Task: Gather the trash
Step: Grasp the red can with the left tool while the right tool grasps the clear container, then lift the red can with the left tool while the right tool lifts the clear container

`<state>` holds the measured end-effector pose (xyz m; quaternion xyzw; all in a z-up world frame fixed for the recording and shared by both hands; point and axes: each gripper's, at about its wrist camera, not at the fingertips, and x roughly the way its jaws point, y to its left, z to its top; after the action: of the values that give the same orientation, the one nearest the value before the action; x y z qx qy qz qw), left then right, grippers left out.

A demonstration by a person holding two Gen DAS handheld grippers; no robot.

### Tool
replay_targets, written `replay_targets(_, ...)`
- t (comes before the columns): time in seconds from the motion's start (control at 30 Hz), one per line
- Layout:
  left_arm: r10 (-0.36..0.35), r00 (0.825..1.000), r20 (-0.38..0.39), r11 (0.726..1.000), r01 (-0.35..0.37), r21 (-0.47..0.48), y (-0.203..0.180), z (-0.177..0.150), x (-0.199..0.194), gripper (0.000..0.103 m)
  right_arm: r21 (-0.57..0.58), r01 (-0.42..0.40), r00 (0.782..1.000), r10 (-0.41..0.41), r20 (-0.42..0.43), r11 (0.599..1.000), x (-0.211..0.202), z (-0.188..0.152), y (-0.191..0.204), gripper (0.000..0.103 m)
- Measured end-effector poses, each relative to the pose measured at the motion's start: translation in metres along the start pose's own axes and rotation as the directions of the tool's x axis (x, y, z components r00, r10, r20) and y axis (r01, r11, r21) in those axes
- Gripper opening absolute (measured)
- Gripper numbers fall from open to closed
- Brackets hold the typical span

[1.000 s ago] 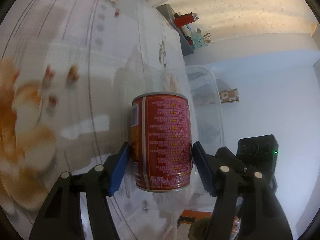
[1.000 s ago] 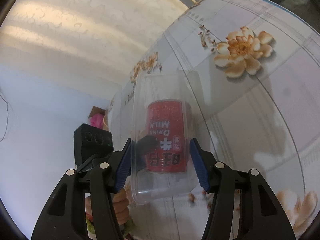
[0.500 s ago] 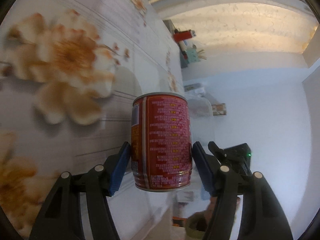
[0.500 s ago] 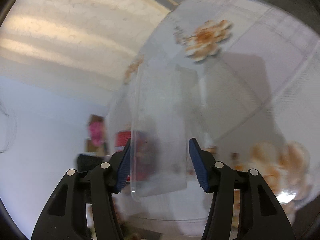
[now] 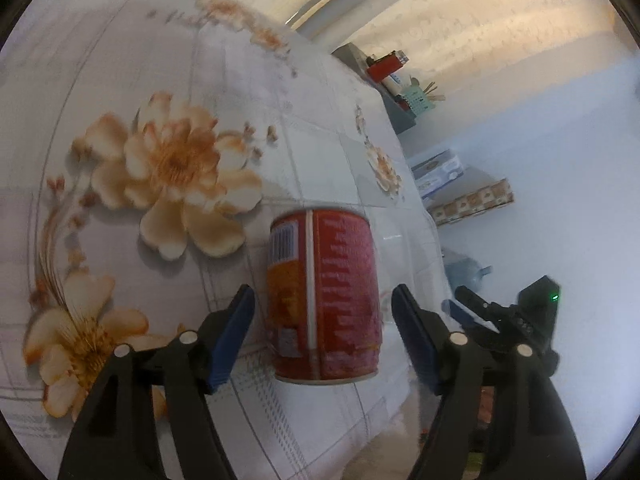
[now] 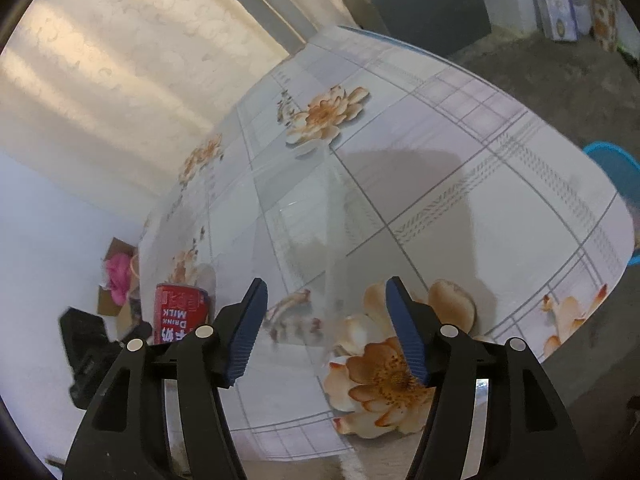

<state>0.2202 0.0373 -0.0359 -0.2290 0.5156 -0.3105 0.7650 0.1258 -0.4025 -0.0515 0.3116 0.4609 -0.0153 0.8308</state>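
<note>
1. The left gripper (image 5: 322,330) sits at the bottom of the left wrist view; its jaws are spreading, and the can (image 5: 323,298) stands between them with a gap showing on each side, so the pads are off it
2. The right gripper (image 6: 324,330) sits at the bottom of the right wrist view; its jaws are spreading too, and the clear tray (image 6: 296,240) lies between and beyond them, with neither pad plainly touching it
3. The can is red, upright and in the lower middle of the left frame, over the near edge of the table (image 5: 320,152); whether it rests on the cloth or is dropping I cannot tell. In the right view the same can (image 6: 180,314) shows at the lower left, next to the left gripper (image 6: 86,354)
4. The tray is see-through and blurred, filling the middle of the right frame; its edges are hard to trace, and whether it lies flat on the table (image 6: 500,200) I cannot tell
5. Progress, as a judgement: both pieces of trash appear to be in the act of release, so this round of carrying looks close to done. No bin shows in either view, so whether they end up where they belong is unclear
6. No other trash shows on the table, so little seems left
</note>
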Motion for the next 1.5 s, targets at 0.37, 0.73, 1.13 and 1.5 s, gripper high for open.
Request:
replay_targets(0.37,0.336,0.942,0.024,0.89,-0.326,0.318,-0.063,-0.003,0.052,0.077,-0.108,0.079,0.997,-0.08,0.001,0.991,0.011,-0.006,0.007,0.042)
replay_targets(0.73,0.387,0.921,0.035,0.857,-0.373,0.356,-0.058,-0.015,0.06,0.066,-0.095,0.058,0.998,-0.058,0.002,0.994,0.008,-0.01,-0.007,0.002)
replay_targets(1.13,0.462,0.882,0.093,0.791,-0.457,0.406,-0.069,-0.054,0.047,0.066,-0.157,0.088,0.996,-0.092,-0.017,0.984,-0.005,-0.021,-0.008,0.017)
replay_targets(1.5,0.483,0.868,0.118,0.762,-0.483,0.432,-0.074,-0.059,0.048,0.066,-0.169,0.137,0.989,-0.143,-0.026,0.976,0.018,-0.018,-0.005,0.009)
